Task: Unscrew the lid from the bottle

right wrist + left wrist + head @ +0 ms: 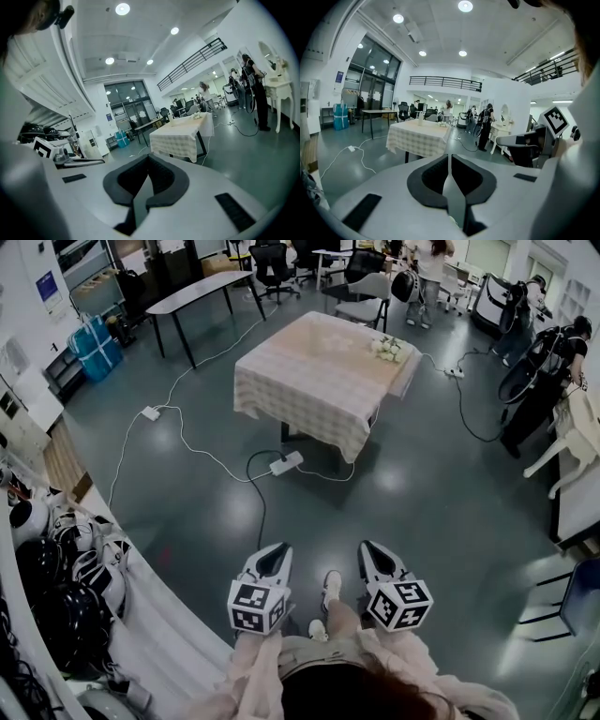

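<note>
I stand on the grey floor some way from a table with a checked cloth (309, 381), also in the left gripper view (419, 136) and the right gripper view (180, 133). A small pale upright object (420, 118) stands on it, too small to tell as a bottle. White flowers (387, 348) lie at its far right corner. My left gripper (275, 559) (449, 157) and right gripper (372, 554) (149, 161) are held low in front of me, side by side. Both are shut with nothing between the jaws.
White cables and a power strip (286, 463) lie on the floor between me and the table. Helmets (56, 559) fill a shelf at my left. A black table (202, 292), office chairs and people (539, 381) stand further back, and a white table (577, 493) at the right.
</note>
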